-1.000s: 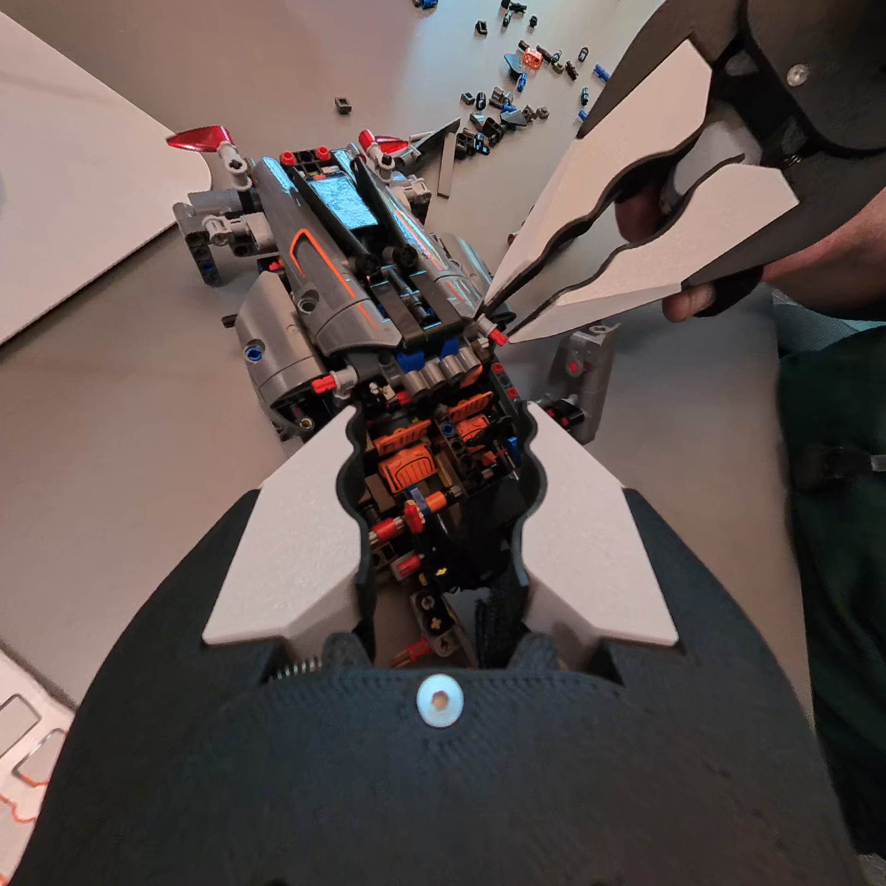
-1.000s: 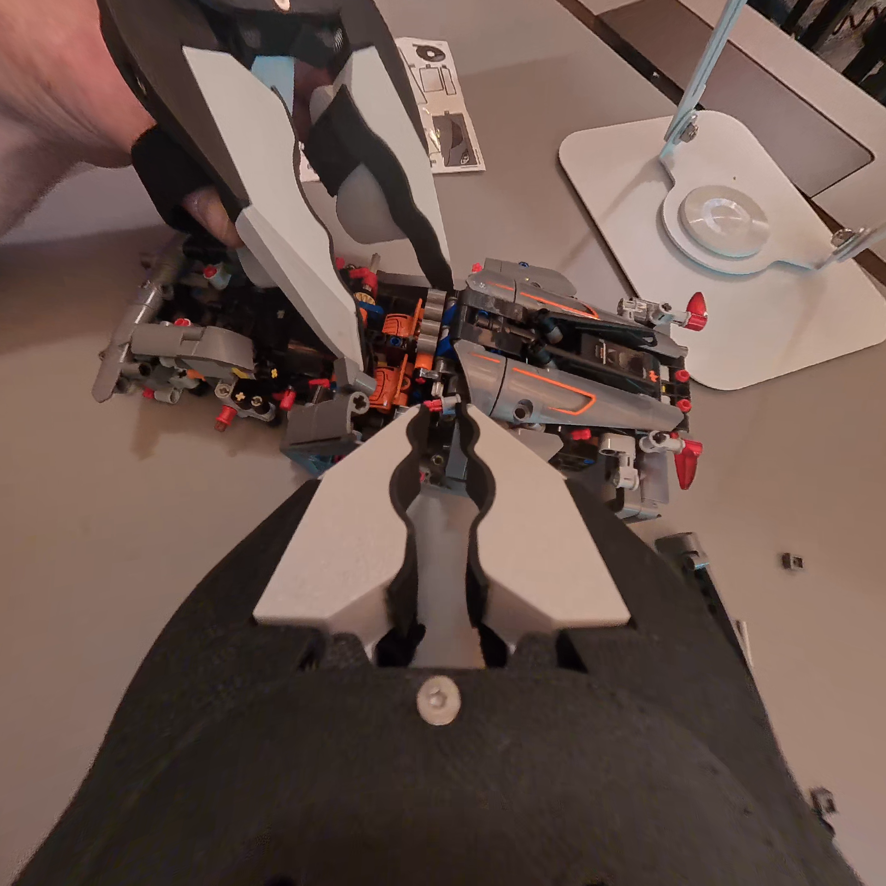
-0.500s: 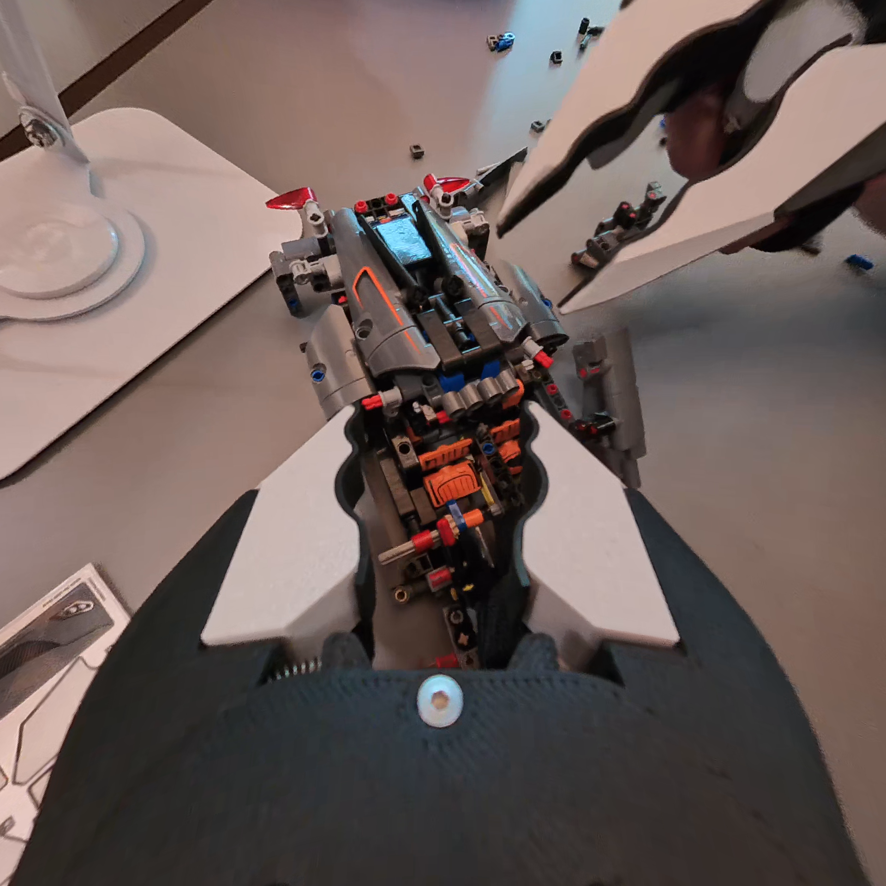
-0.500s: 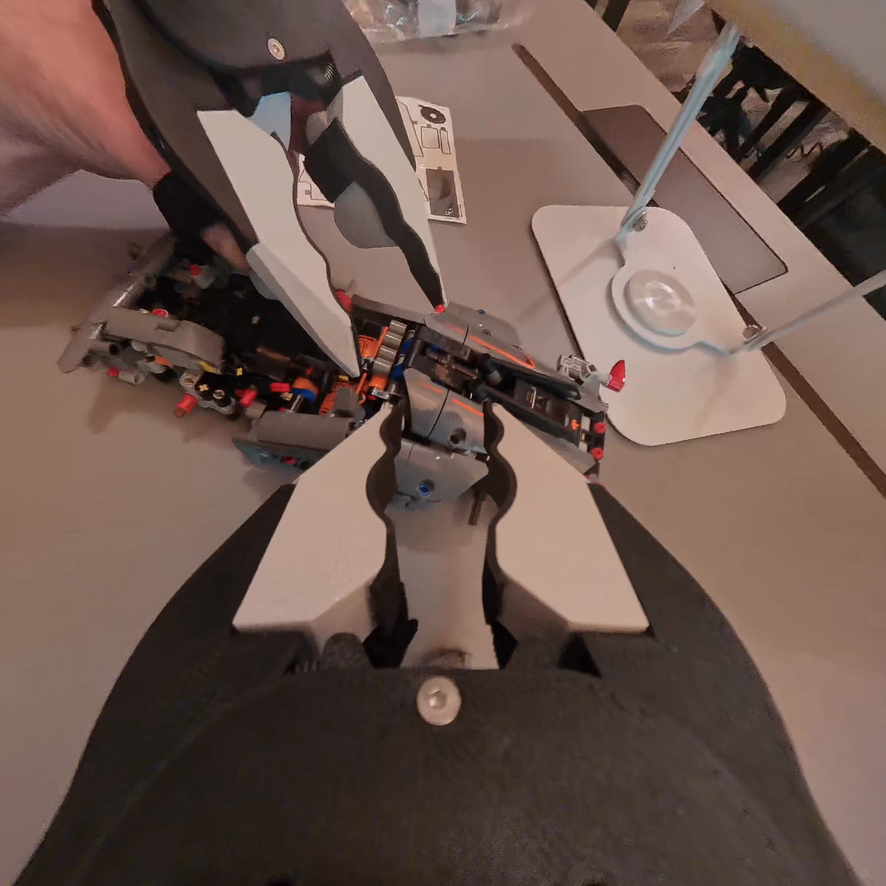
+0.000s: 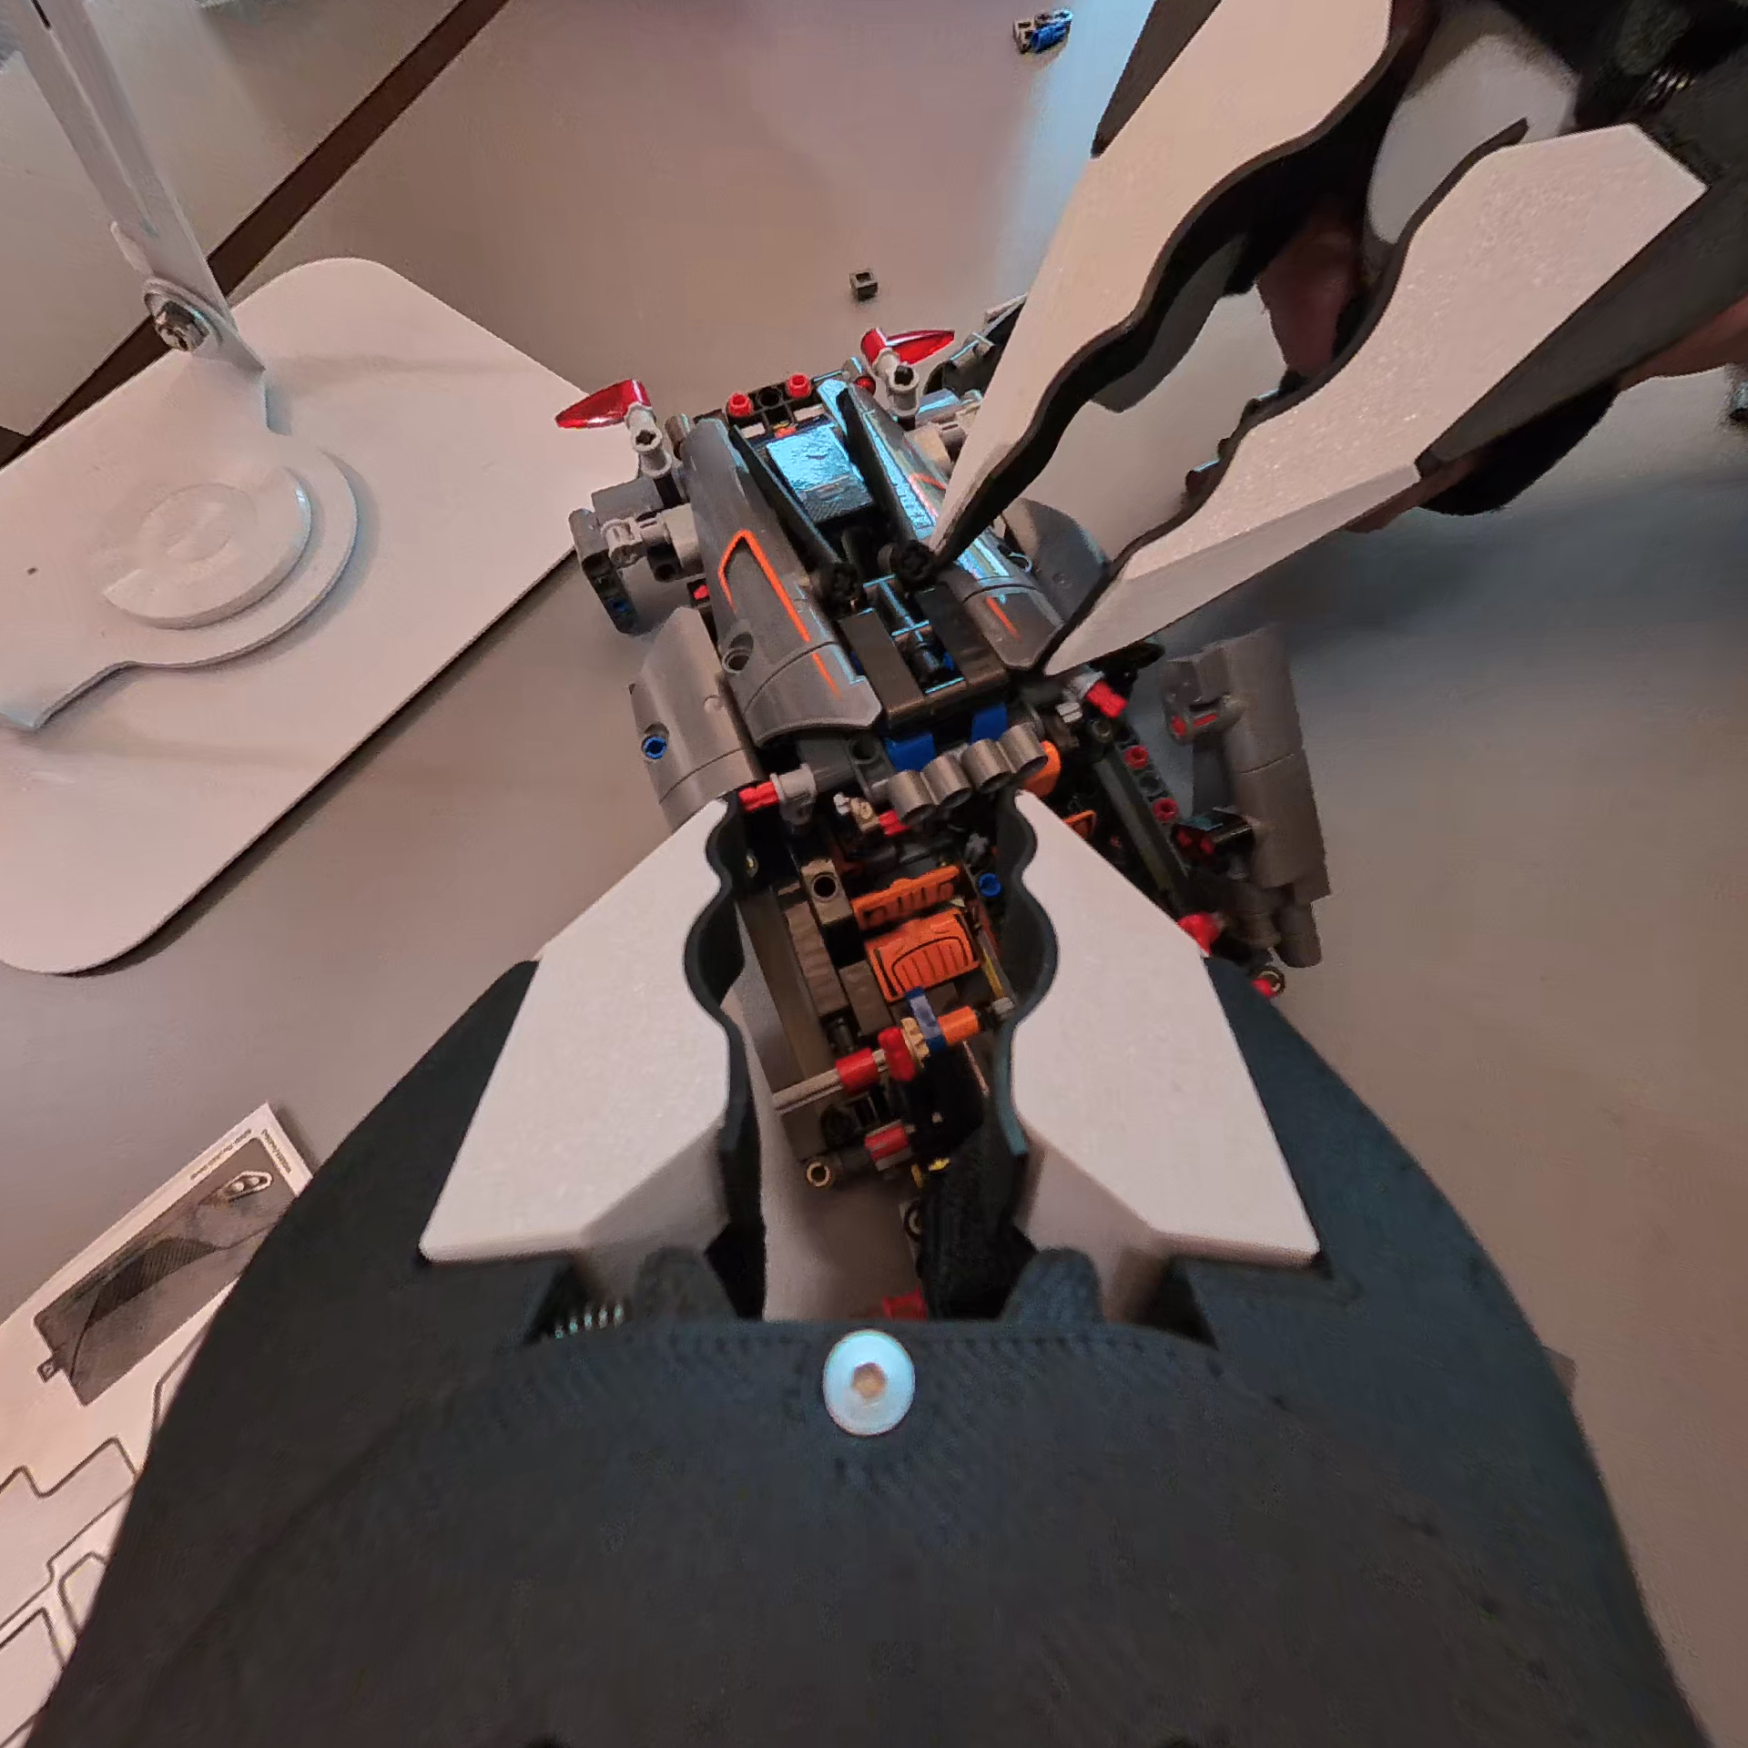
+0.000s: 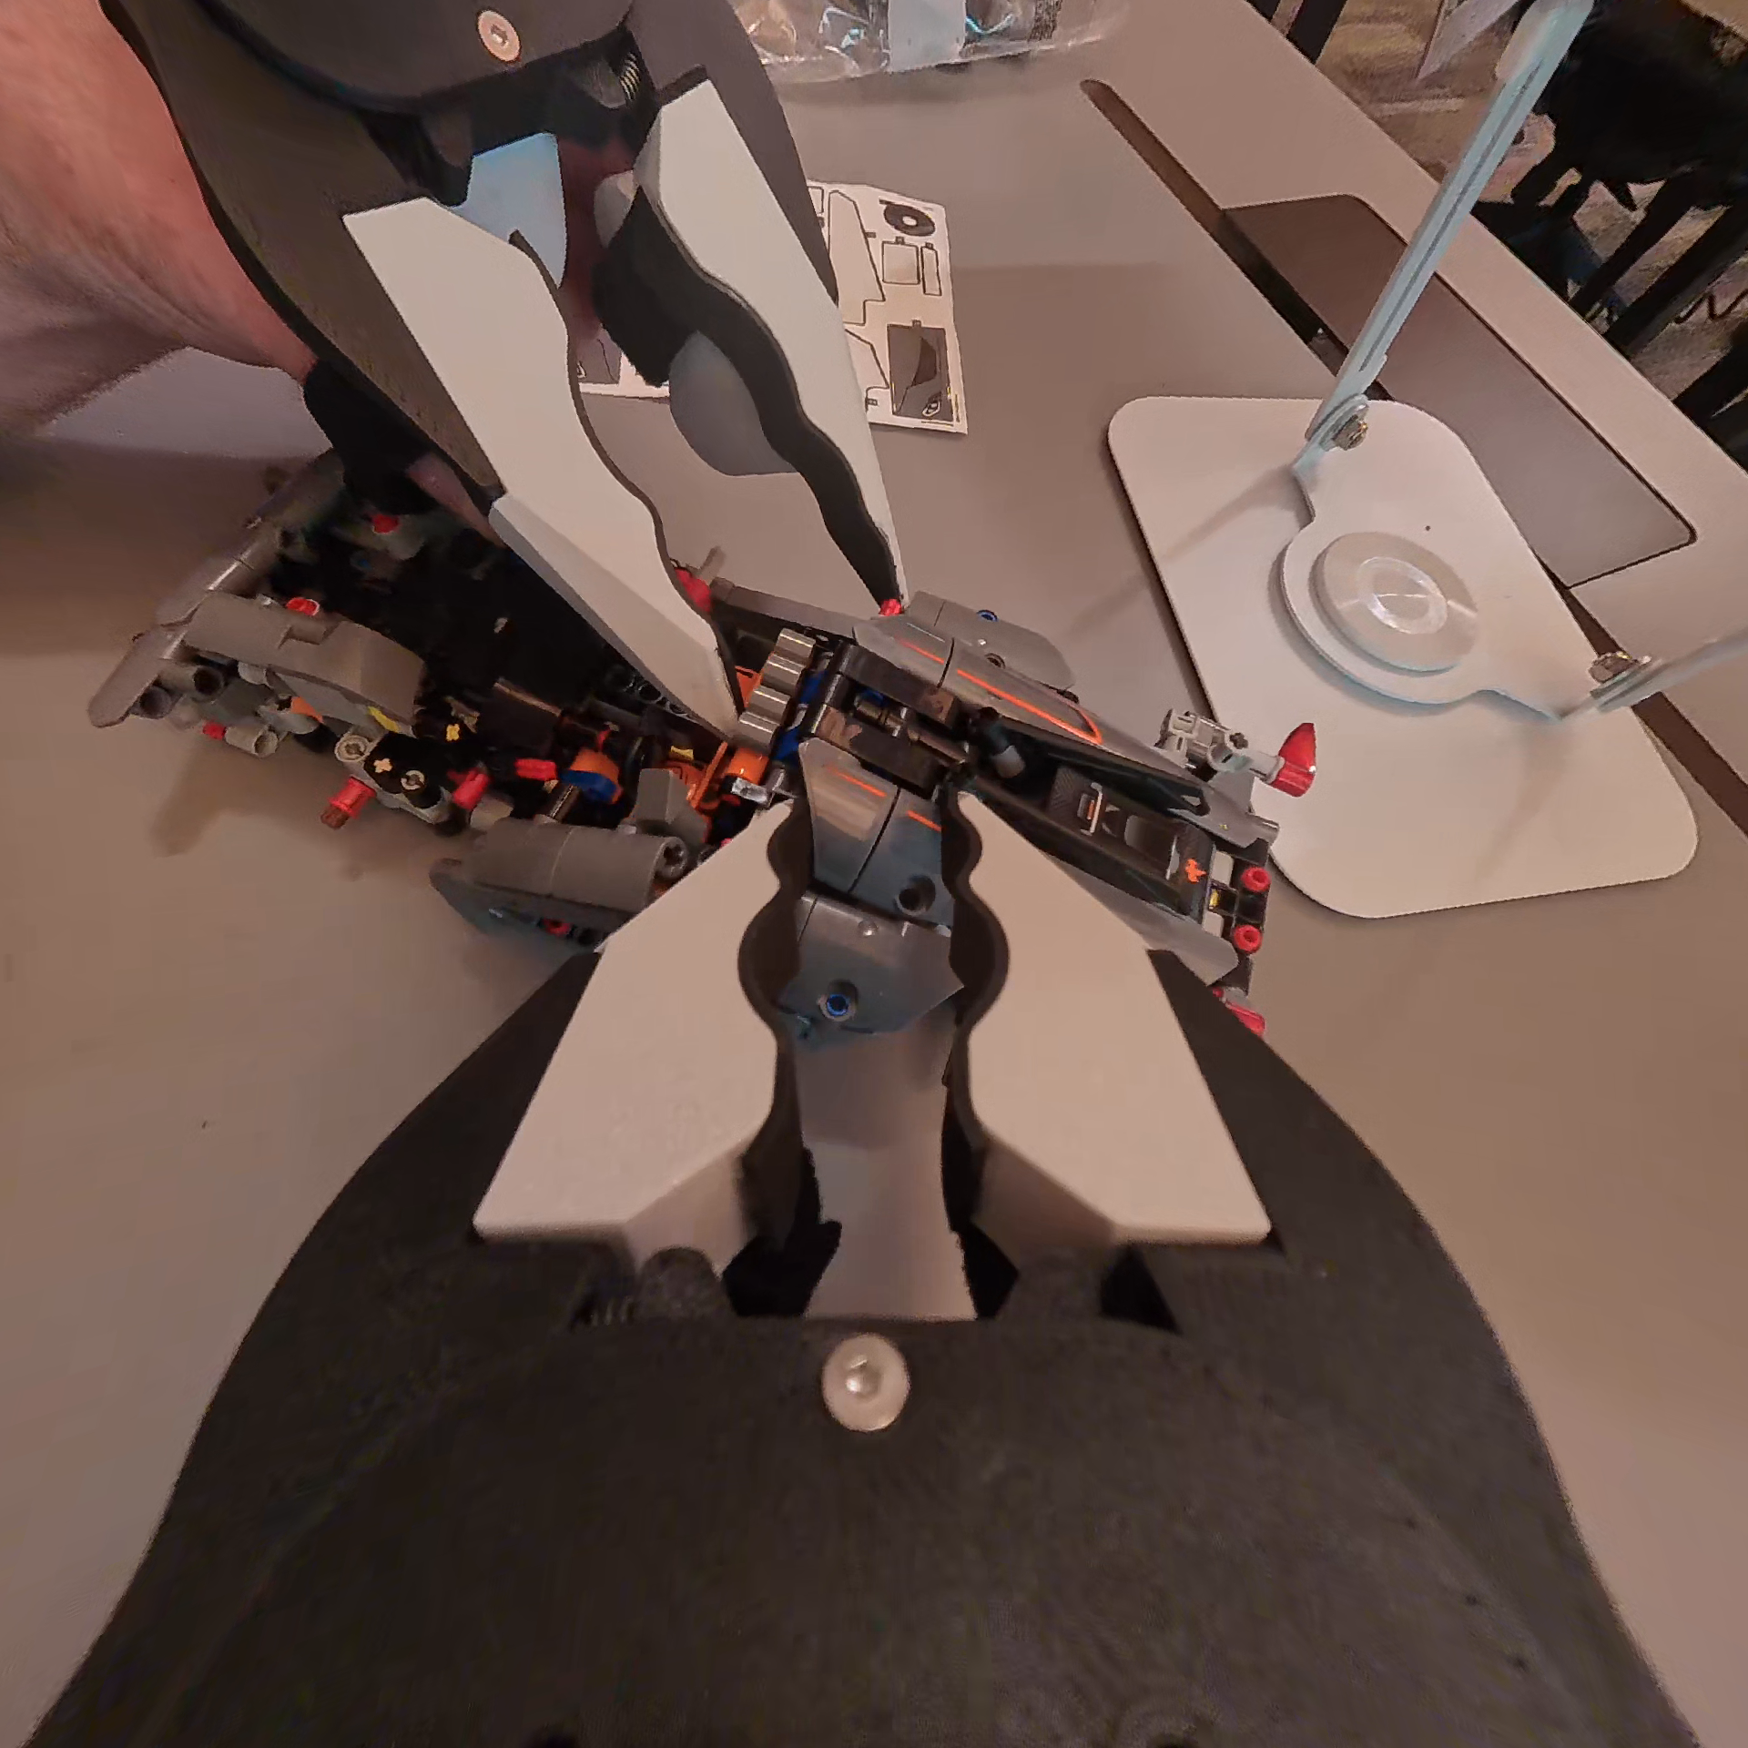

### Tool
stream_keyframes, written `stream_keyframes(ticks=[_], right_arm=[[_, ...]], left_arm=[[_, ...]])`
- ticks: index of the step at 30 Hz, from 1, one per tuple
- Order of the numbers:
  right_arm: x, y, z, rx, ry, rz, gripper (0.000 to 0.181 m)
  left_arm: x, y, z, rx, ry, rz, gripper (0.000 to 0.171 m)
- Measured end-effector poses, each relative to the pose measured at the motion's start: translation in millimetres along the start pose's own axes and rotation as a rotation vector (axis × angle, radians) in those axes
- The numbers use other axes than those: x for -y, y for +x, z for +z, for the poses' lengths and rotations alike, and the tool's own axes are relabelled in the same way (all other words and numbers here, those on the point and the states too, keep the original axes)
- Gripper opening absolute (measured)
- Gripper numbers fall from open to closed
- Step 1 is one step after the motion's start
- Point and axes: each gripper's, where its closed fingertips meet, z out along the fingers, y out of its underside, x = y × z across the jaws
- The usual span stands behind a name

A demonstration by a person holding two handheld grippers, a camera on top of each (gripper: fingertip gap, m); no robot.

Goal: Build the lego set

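A grey table (image 5: 284, 993) fills both views, with a sticker sheet (image 6: 908, 312) and a white stand base (image 5: 236, 586) off to the sides. Nearest, the left gripper (image 5: 870, 813) straddles the model (image 5: 851, 605) at its open orange-and-black middle, fingers (image 5: 605, 1069) parted around it, probably to steady it; whether they press it is unclear. Beyond, the right gripper (image 6: 870, 823) reaches in from the side, half open around a grey side panel (image 6: 861, 955), seemingly seating or gripping it on the long, dark grey, orange-striped, red-tipped car.
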Motion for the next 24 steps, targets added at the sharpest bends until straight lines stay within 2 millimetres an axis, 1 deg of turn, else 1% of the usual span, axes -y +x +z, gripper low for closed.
stream_keyframes(ticks=[24], right_arm=[[-1.7, -0.7, 1.1, 0.025, 0.038, 0.019, 0.023]], left_arm=[[0.9, 1.8, 1.7, 0.036, -0.021, 0.053, 0.047]])
